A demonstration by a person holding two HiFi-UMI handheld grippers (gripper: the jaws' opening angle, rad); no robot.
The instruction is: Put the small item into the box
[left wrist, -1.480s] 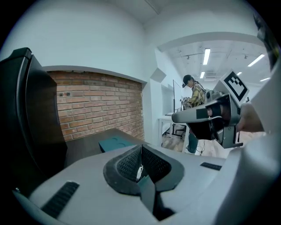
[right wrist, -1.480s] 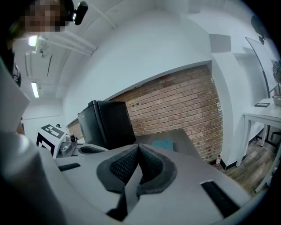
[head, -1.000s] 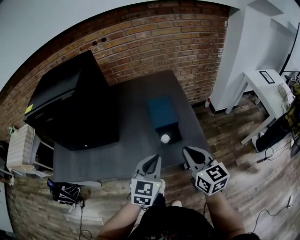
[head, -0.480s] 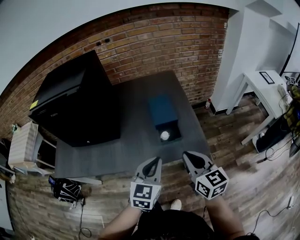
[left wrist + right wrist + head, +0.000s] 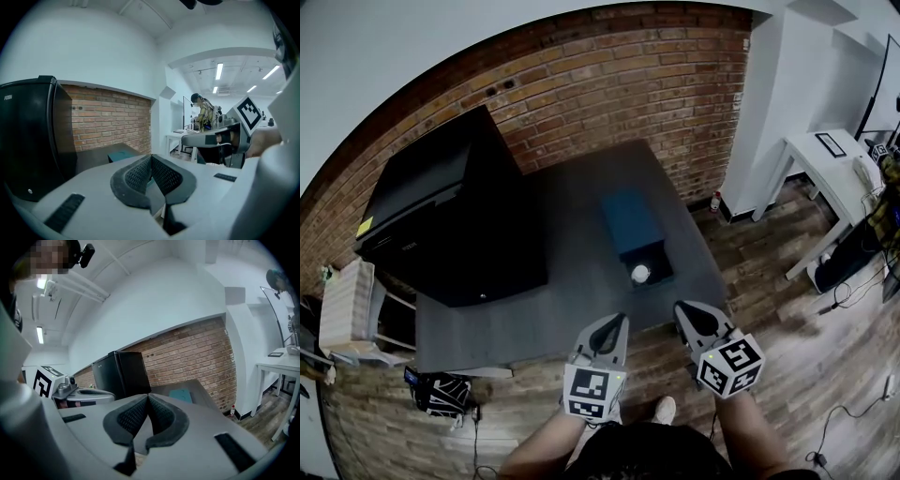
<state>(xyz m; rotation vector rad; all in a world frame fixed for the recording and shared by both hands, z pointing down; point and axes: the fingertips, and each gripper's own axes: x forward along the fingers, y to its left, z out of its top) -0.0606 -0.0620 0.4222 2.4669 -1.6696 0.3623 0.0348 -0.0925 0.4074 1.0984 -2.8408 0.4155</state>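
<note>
Both jaws pairs are clenched on nothing: left gripper (image 5: 614, 325) and right gripper (image 5: 684, 312) hang side by side off the near edge of the table (image 5: 572, 281), pointing forward, nearly level. Ahead, between their lines and about equally near either, the small white ball (image 5: 640, 274) rests at the near end of the teal box (image 5: 627, 217); whether it is inside, I cannot tell.

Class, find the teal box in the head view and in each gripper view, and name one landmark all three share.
Head view: box right of centre, on the dark table.
Left gripper view: box left of centre, just above the jaws.
Right gripper view: box right of centre, above the jaws.
Shared landmark: the brick wall behind it.
</note>
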